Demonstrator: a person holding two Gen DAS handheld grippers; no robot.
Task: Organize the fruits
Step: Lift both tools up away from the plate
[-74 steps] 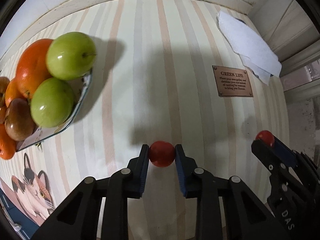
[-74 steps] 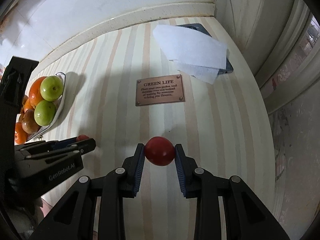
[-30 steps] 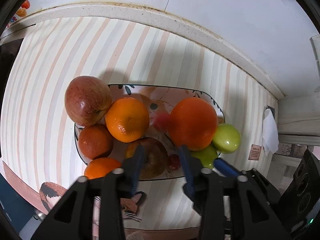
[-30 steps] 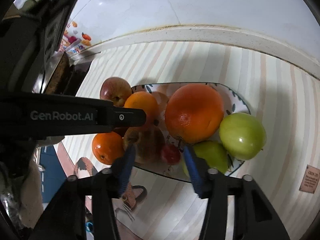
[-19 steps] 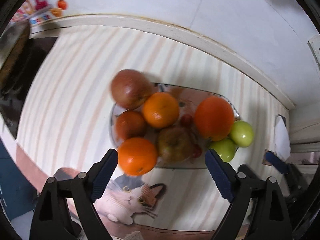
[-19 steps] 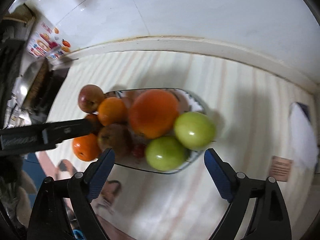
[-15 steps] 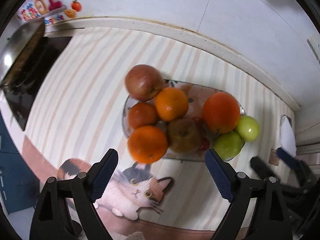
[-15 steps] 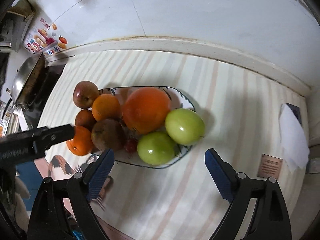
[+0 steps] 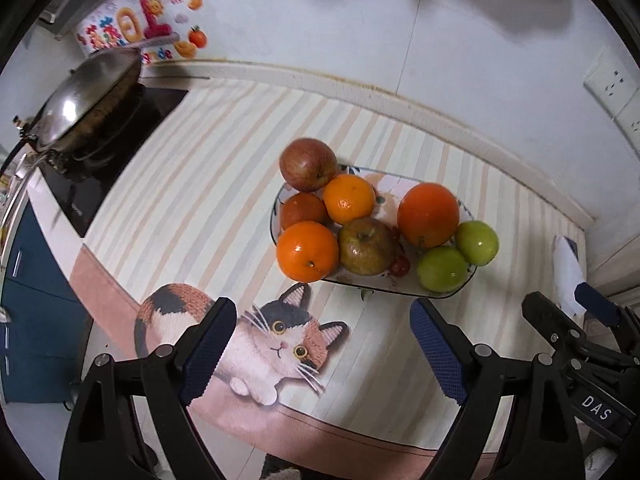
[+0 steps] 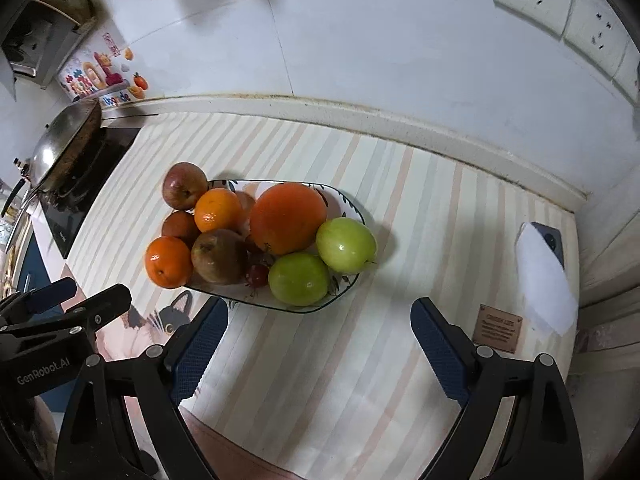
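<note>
The right gripper (image 10: pixel 318 344) hangs above the striped table (image 10: pixel 400 240) with its jaws spread wide and nothing between them. Just beyond them sits the fruit plate (image 10: pixel 352 208), heaped with a large orange (image 10: pixel 288 218), two green apples (image 10: pixel 346 244) side by side at its right end, smaller oranges, reddish apples and a small red fruit (image 10: pixel 257 275). The left gripper (image 10: pixel 68 308) shows at the left edge. A brown plaque (image 10: pixel 497 329) and a white cloth (image 10: pixel 544 284) lie to the right.

Both tongs hang side by side with nothing between their blue pads. The left tongs (image 9: pixel 322 350) have their 2 fingers spread wide apart. The right tongs (image 10: pixel 320 350) are spread just as wide, pointing forward and downward.
</note>
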